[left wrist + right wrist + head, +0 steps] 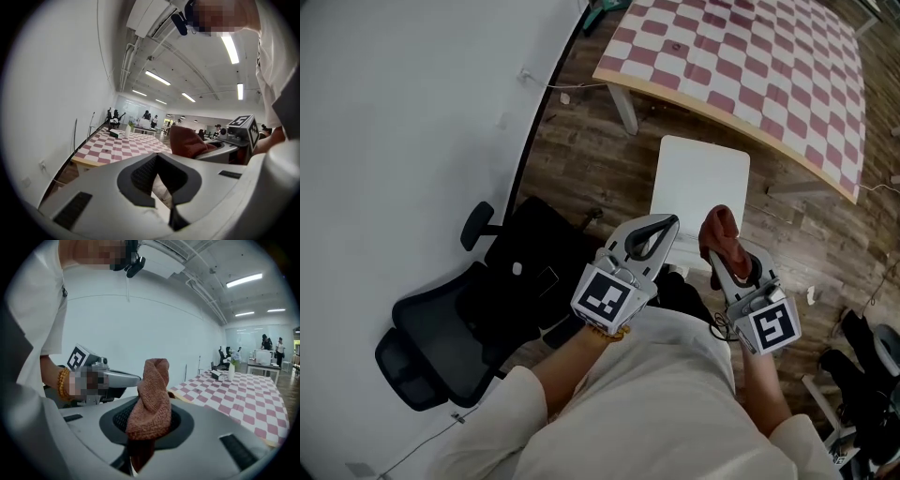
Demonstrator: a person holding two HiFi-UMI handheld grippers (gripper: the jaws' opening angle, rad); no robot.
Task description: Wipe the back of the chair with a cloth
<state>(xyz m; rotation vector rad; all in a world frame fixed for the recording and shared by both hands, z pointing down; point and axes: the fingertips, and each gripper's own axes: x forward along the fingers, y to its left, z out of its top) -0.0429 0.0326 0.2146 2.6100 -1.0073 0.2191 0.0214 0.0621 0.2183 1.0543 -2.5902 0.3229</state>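
Cloth (152, 394), rust-red and bunched, is pinched in the jaws of the right gripper (145, 427). Most of it stands up above the jaws in a twisted fold, and a short end hangs below them. In the head view the cloth (720, 232) sticks out ahead of the right gripper (724, 258), over the near edge of a white stool (698, 178). The left gripper (661, 227) is held just beside it, with its jaws pressed together on nothing. The black office chair (450, 337) stands on the wooden floor (581, 150) by the white wall, left of the left gripper and well apart from the cloth. A checked bench (750, 66) lies beyond the stool.
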